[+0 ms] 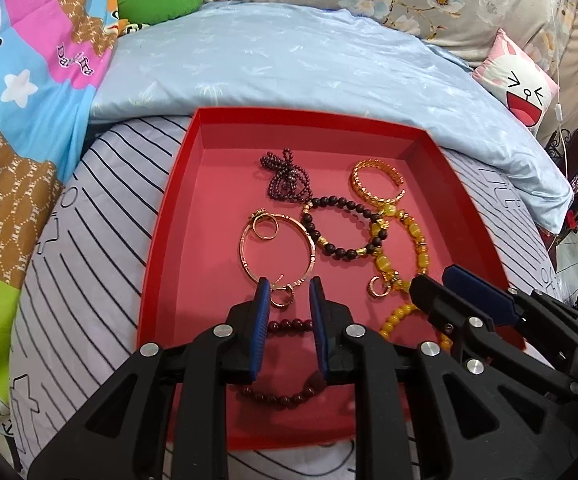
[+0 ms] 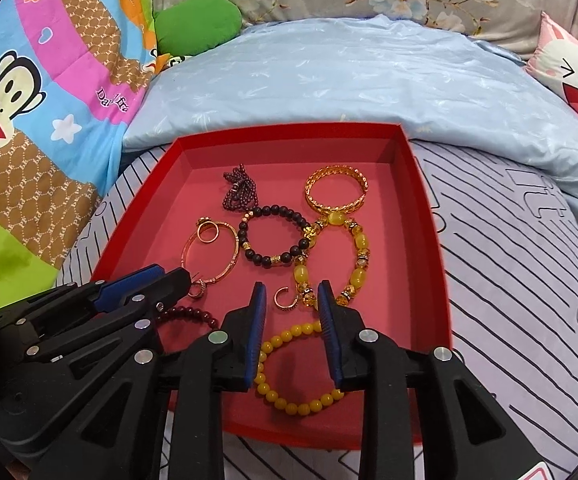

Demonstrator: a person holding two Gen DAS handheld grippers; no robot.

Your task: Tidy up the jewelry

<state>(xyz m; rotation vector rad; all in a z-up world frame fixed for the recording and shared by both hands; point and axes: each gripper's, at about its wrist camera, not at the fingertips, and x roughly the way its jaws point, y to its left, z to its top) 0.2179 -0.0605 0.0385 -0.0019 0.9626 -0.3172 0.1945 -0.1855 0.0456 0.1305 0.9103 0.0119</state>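
Jewelry lies loose in red tray (image 1: 161, 240) on striped bedding (image 1: 89, 216). Left gripper (image 1: 289, 292) fingers parted, empty, over dark red bead bracelet (image 1: 289, 325). Right gripper (image 2: 292, 294) fingers parted, empty, over yellow bead bracelet (image 2: 289, 400).

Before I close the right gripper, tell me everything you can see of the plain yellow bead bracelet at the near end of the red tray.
The yellow bead bracelet is one loop of small round, glossy, opaque yellow beads, amber-like, with no charms or clasp visible. It lies flat on the floor of the red tray, near its front edge, in a rough oval. The open right gripper hangs over it, its fingers hiding the loop's sides. It appears to touch no other jewelry; the dark red bead bracelet lies to its left.
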